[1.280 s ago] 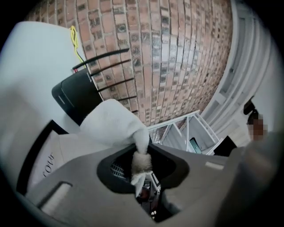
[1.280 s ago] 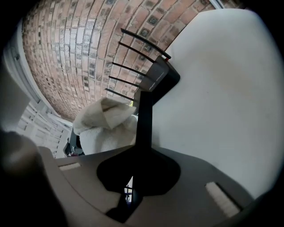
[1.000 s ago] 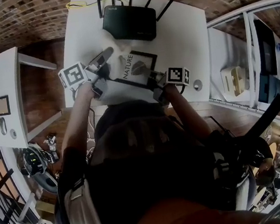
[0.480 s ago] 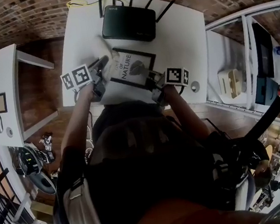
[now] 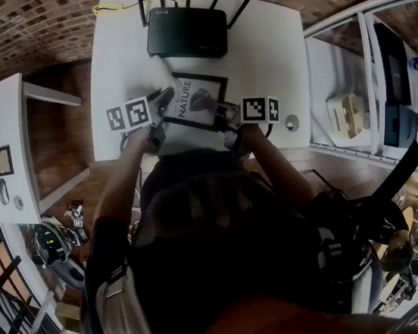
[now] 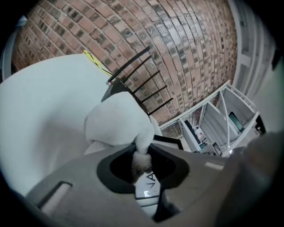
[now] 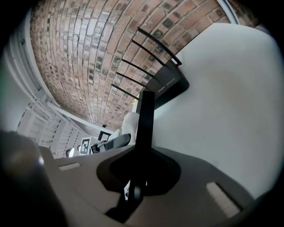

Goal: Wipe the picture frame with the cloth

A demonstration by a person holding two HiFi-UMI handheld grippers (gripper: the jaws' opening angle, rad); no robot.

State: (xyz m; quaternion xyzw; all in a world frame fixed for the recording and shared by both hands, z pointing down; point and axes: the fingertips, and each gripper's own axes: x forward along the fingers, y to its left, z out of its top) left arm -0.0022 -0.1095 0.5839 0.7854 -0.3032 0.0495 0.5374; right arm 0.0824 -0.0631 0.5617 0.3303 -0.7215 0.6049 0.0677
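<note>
Head view. A person stood over a white rectangular table (image 5: 271, 55), a two-jaw gripper in each hand. The left gripper (image 5: 163, 98) had its jaws pinched on a twisted neck of a soft white cloth (image 5: 165, 82). The bulk of the cloth bulged out beyond the jaw tips at the far left corner of a black-bordered rectangular picture frame (image 5: 196, 101) carrying a white print lettered "NATURE". The right gripper (image 5: 223, 113) was clamped on the frame's near right edge. The frame was near the table's middle, just in front of a flat black router with upright antennas (image 5: 187, 31). A yellow cable (image 5: 108, 8) lay at the table's far left corner.

Left gripper view. The left gripper (image 6: 141, 162) gripped the cloth (image 6: 117, 122). Part of the frame's print (image 6: 149, 188) showed below the jaws. The router (image 6: 116, 86) stood behind the cloth, against a red-brown brick wall (image 6: 177, 44).

Right gripper view. The right gripper (image 7: 141, 164) held the frame (image 7: 145, 115) edge-on, its black border rising straight up between the jaws. The router (image 7: 166, 84) sat beyond it on the table (image 7: 222, 111).
</note>
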